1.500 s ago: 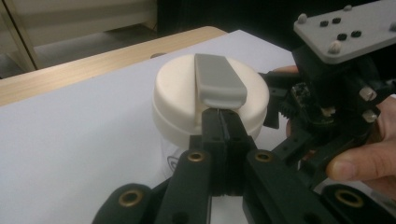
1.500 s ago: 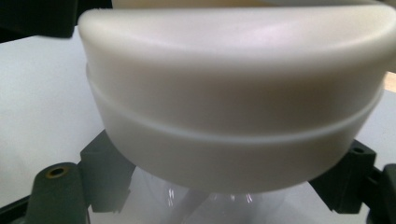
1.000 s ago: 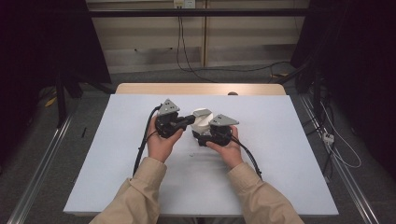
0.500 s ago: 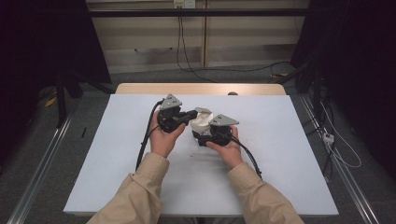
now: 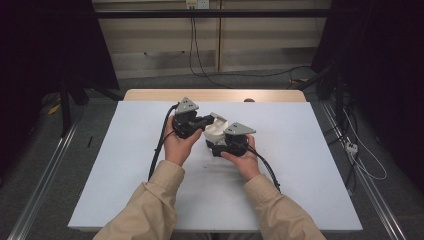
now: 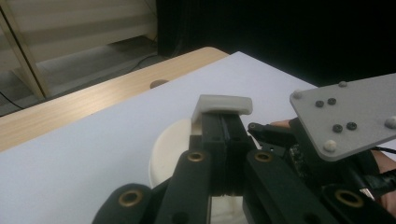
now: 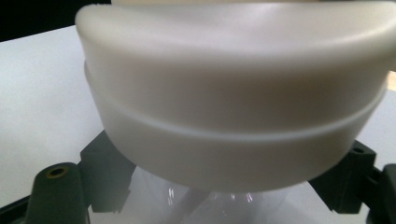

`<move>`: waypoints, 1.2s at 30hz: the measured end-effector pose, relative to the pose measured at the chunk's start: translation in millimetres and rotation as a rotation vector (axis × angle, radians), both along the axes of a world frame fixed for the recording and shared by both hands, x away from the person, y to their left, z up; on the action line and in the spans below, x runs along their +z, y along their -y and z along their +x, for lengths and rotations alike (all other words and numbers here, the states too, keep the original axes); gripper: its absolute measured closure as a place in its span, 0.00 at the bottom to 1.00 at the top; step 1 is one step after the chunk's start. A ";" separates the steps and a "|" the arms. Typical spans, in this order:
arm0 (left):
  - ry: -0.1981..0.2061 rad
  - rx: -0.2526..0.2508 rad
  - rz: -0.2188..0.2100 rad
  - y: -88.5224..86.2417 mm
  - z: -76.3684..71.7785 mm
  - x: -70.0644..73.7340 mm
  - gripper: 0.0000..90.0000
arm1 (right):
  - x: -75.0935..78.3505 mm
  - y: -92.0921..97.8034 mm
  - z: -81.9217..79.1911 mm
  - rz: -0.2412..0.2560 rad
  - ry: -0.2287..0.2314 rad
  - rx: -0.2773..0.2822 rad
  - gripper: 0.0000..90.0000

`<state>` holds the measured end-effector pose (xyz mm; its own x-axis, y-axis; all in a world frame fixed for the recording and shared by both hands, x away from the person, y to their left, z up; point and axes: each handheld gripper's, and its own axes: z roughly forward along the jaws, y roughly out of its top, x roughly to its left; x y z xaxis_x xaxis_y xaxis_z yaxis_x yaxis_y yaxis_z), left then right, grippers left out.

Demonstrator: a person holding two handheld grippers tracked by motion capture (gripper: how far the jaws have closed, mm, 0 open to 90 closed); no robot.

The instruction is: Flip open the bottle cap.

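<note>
Nearest you, your right gripper grips the body of a small white container, held just above the middle of the white table. In the right gripper view the jaws sit either side of the clear lower part, with the broad white cap looming right above them, so they look clenched on the container rather than merely touching it. A little farther out, your left gripper has its jaws pressed almost together, and they pinch the small flat tab that stands up from the cap.

Judge the container as light, rigid plastic: smooth, probably slippery, and the clear part may flex or crack if you squeeze hard. Keep the right hold low on the body, under the cap's rim, which stops it sliding. Pull on the tab gently, since so thin a piece could snap or slip out.
</note>
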<state>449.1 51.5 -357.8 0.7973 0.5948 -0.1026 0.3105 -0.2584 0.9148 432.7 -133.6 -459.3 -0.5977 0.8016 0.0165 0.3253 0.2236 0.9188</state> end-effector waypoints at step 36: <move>0.001 -0.006 -0.003 18.2 13.0 6.2 1.00 | -0.6 0.2 0.3 0.000 0.001 0.001 0.21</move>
<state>462.1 33.4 -351.6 0.8010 0.5897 -0.1034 0.3079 -0.2576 0.9159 433.0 -133.7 -459.8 -0.5982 0.8012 0.0159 0.3244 0.2240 0.9190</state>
